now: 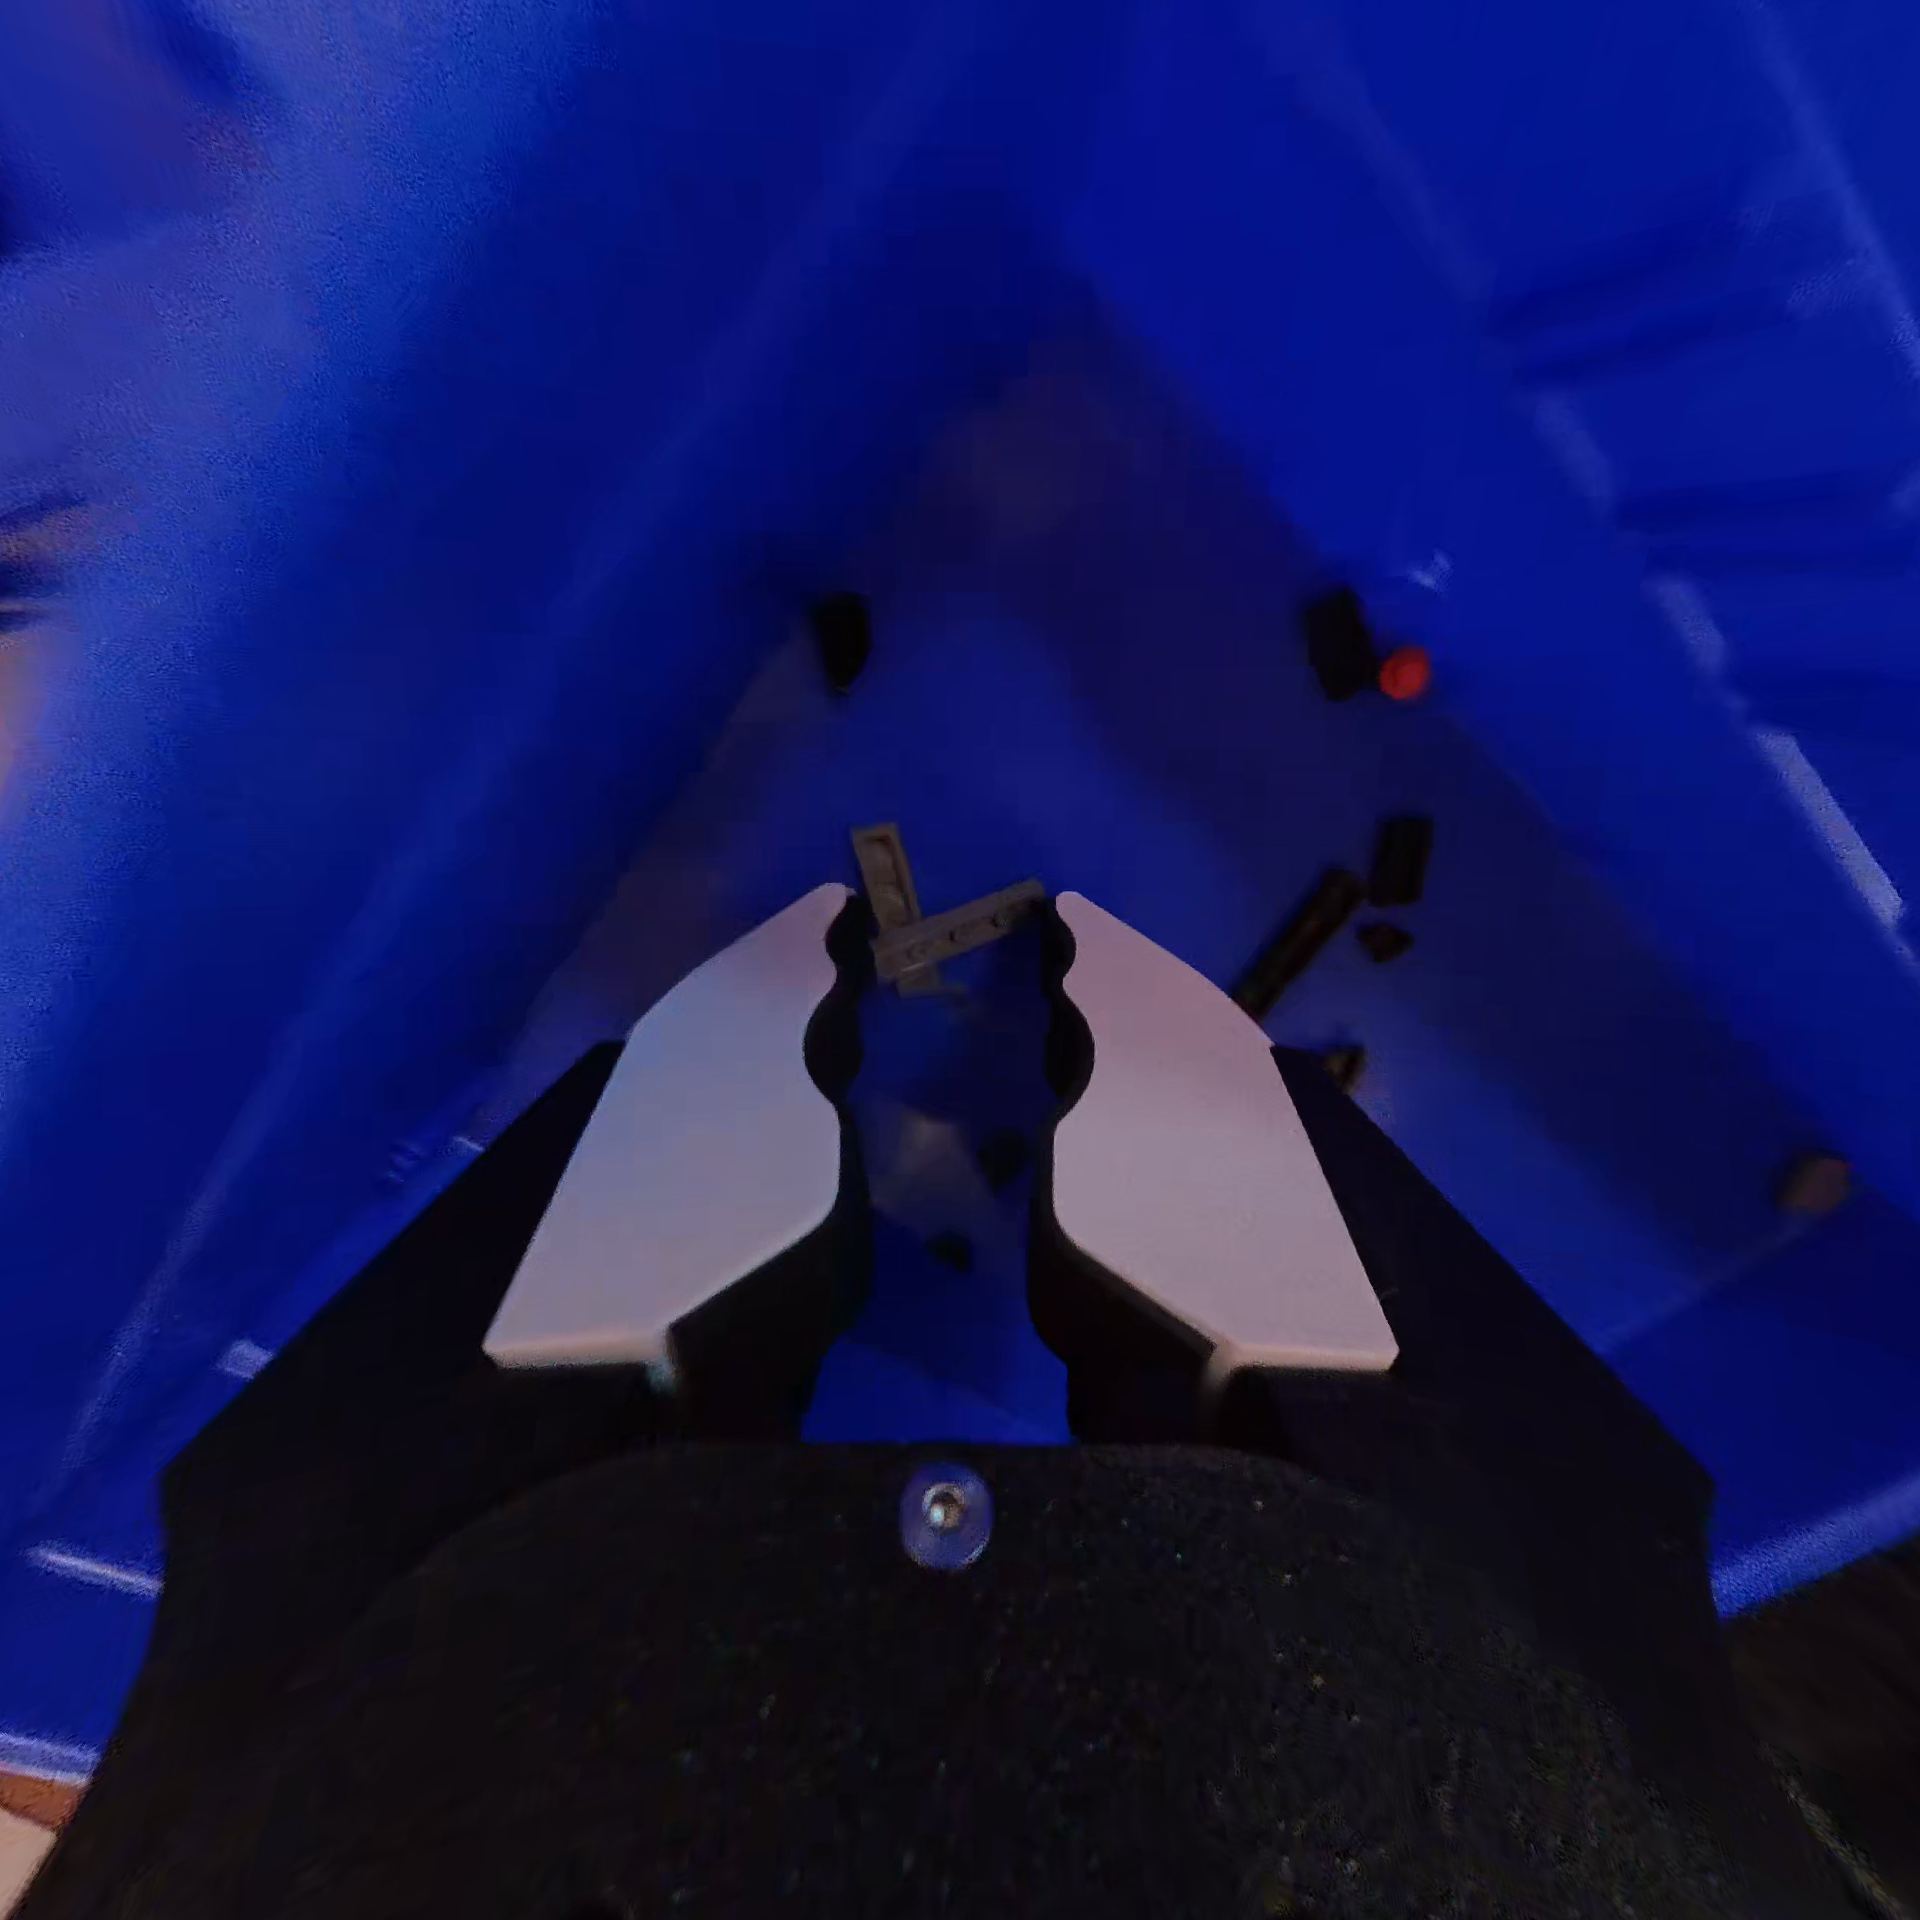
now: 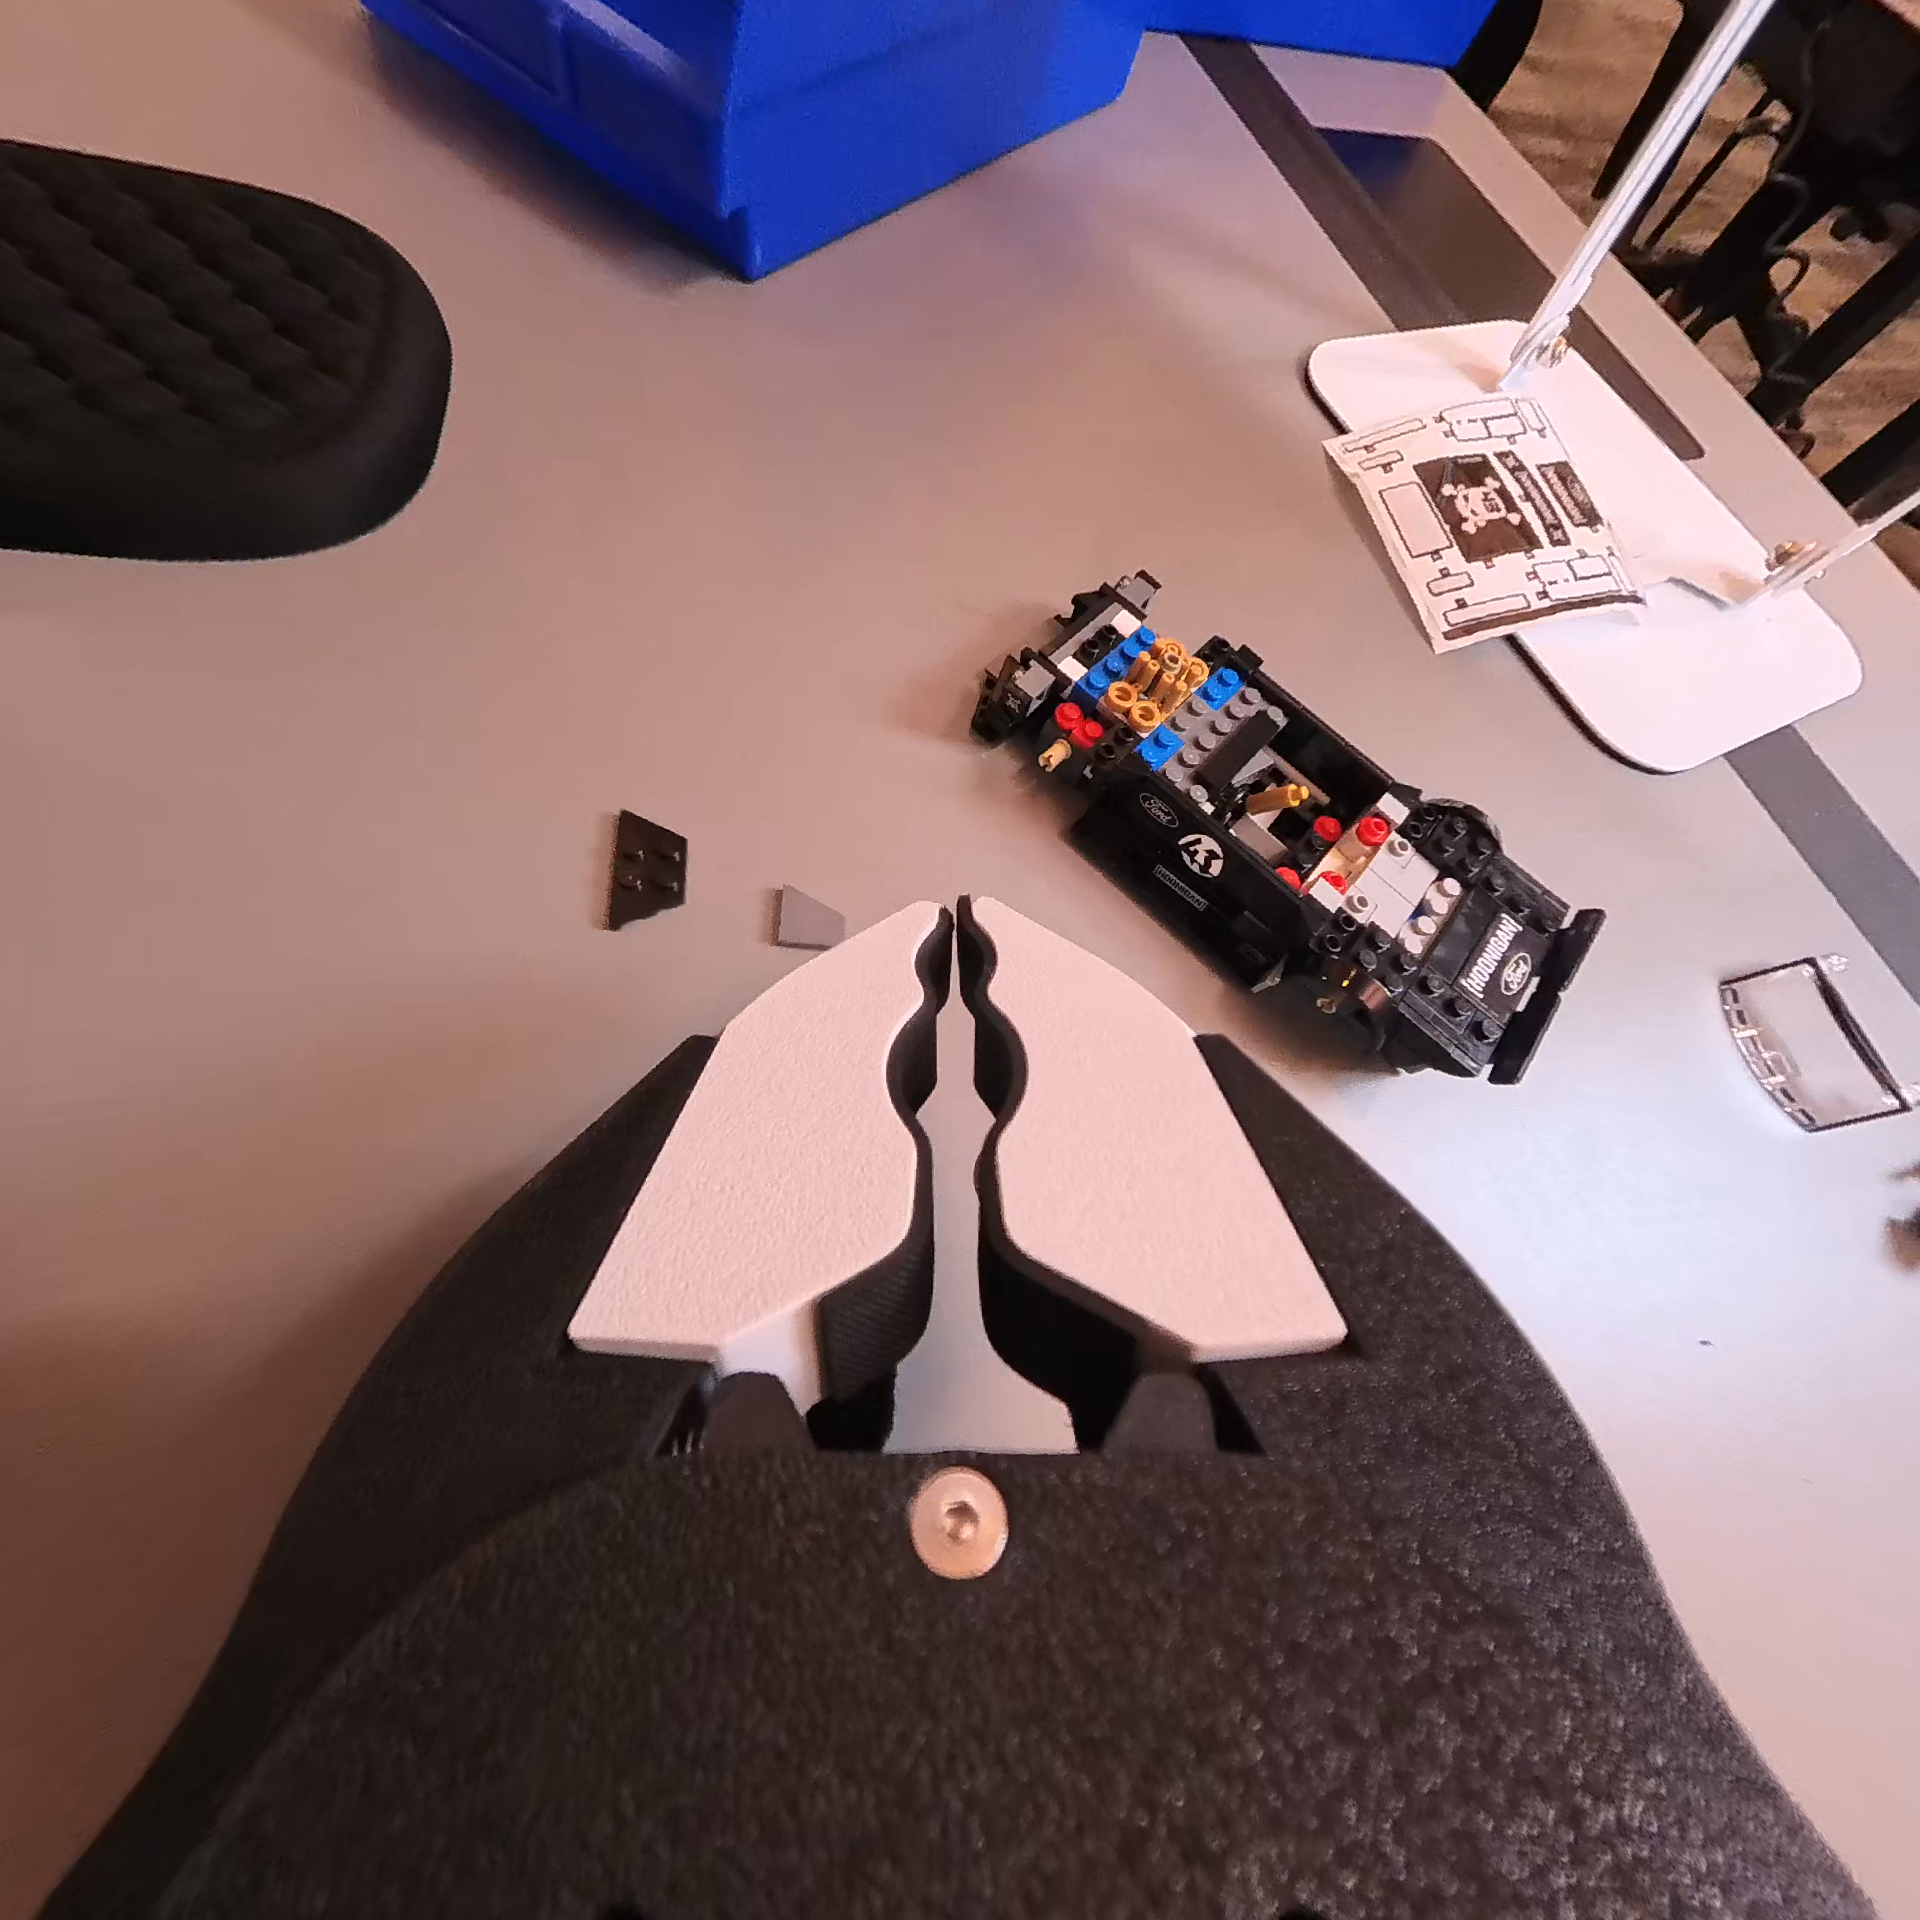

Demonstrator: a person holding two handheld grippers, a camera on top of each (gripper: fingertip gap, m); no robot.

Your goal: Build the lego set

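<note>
Grey table (image 2: 727, 520) holds my half-built black car (image 2: 1288, 831); black wedge plate (image 2: 642, 868) and grey tile (image 2: 805, 917) lie just beside my right gripper (image 2: 956, 906), nearly closed, empty. Left gripper (image 1: 951, 896) sits parted inside blue bin (image 1: 416, 520), two crossed grey plates (image 1: 940, 920) between tips; grip unclear.

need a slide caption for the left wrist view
Left gripper open inside a blue bin, reaching for two crossed grey lego plates on the bin floor.
</note>
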